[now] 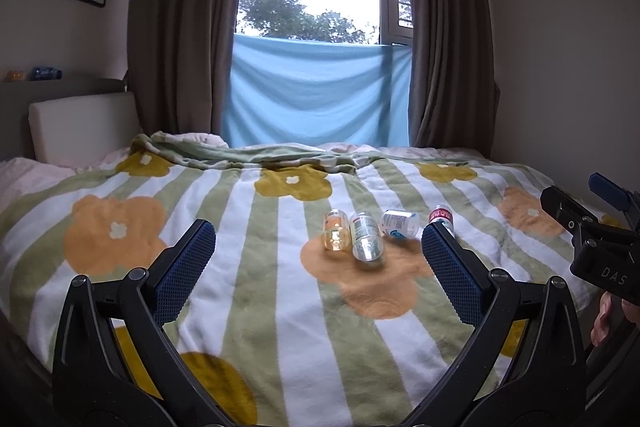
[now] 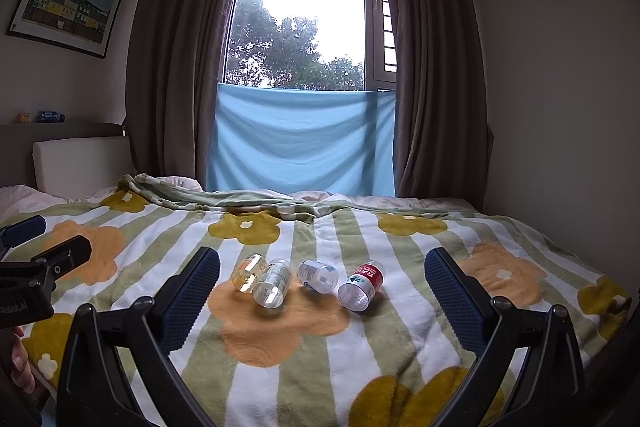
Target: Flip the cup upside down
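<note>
Several small clear cups lie on their sides in a row on the flowered blanket (image 2: 280,355): a yellowish one (image 2: 249,272), a clear one with a white label (image 2: 273,287), one with a blue-white label (image 2: 318,275) and one with a red label (image 2: 362,285). They also show in the left wrist view: yellowish (image 1: 335,229), clear (image 1: 365,236), blue-white (image 1: 399,223), red (image 1: 441,215). My left gripper (image 1: 318,241) is open and empty, hovering short of the cups. My right gripper (image 2: 322,269) is open and empty, also short of them.
The bed fills the foreground, with a rumpled blanket fold (image 2: 224,199) at its far side. Behind it hang brown curtains (image 2: 172,67) and a blue cloth (image 2: 300,143) over the window. A headboard cushion (image 2: 80,163) stands at the left, a wall at the right.
</note>
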{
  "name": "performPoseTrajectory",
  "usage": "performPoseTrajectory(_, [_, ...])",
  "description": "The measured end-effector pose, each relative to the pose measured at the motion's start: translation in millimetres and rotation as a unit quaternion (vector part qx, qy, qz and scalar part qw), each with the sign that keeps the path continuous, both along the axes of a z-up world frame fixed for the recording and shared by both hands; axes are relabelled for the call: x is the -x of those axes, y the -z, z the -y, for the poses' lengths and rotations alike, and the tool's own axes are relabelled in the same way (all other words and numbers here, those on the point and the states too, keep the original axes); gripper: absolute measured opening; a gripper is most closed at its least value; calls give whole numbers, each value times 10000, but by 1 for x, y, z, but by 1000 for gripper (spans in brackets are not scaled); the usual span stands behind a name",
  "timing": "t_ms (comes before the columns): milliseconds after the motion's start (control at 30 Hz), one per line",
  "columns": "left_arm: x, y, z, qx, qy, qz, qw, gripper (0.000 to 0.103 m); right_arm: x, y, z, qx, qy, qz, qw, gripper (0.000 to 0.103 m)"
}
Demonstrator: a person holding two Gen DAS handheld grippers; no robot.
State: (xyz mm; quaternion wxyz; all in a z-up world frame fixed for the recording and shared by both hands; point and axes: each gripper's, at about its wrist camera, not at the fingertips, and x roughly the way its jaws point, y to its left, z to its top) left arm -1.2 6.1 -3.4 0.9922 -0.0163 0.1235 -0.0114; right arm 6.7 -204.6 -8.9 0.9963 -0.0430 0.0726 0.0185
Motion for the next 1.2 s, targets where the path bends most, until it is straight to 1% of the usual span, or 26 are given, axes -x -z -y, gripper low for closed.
performPoseTrajectory(367, [-1, 2, 1, 12, -6, 1, 10000, 103, 0, 0, -1, 16, -6, -10, 10000, 102])
performPoseTrajectory(667, [-3, 5, 6, -32, 38, -76, 10000, 103, 0, 0, -1, 7, 0, 4, 10000, 102])
performPoseTrajectory(1000, [-4, 7, 5, -19, 41, -41, 10000, 103, -2, -1, 0, 16, 56, 55, 10000, 102])
performPoseTrajectory(1067, [-7, 7, 5, -10, 89, -82, 9999, 103, -3, 0, 1, 7, 42, 99, 9999, 102])
performPoseTrajectory(1200, [-28, 12, 10, -114, 287, -393, 9987, 103, -4, 3, 3, 34, 28, 186, 9998, 102])
